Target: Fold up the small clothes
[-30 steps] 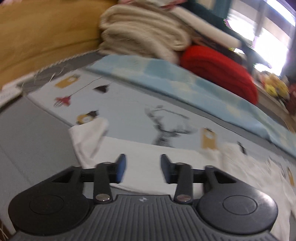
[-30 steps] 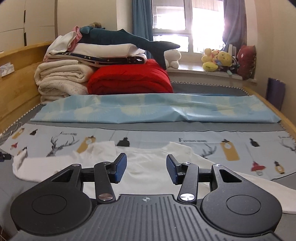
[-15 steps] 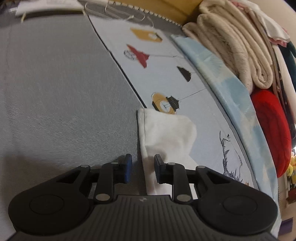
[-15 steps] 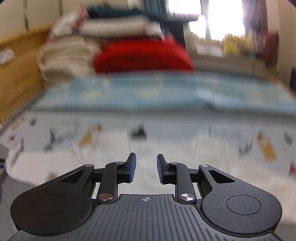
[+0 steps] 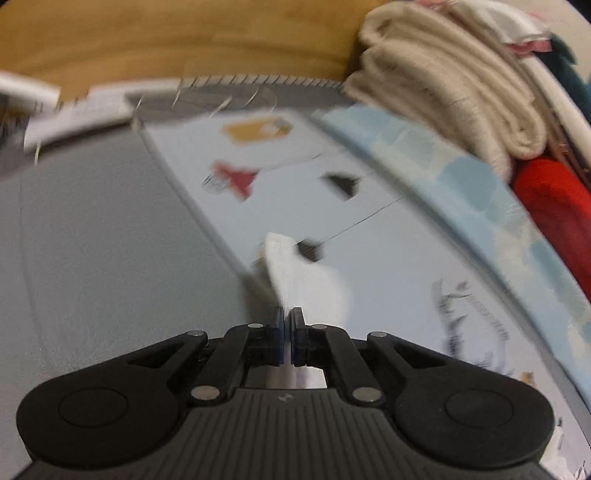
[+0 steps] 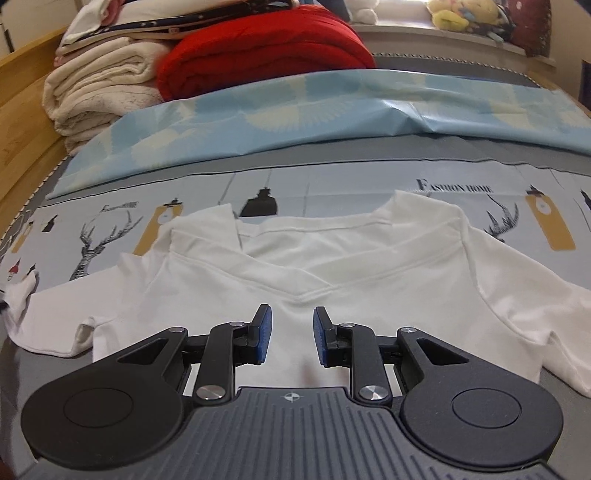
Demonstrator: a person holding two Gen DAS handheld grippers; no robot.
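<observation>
It was a bedroom at home: a bed [image 6: 332, 155] filled the middle, folded blankets [image 6: 96, 92] upper left, soft toys [image 6: 458, 11] top right.

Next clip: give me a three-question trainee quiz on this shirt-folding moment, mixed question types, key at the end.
1. True or false: the right hand-held gripper is clamped on the white shirt.
2. What does the left hand-held gripper pinch: (a) the red blanket, (b) the shirt's sleeve, (c) the blue sheet?
3. Which shirt feature lies just beyond the right gripper's fingertips?

Key: 1. False, its jaws stand apart over the fabric. 2. b. 3. The V-shaped neckline seam.
</observation>
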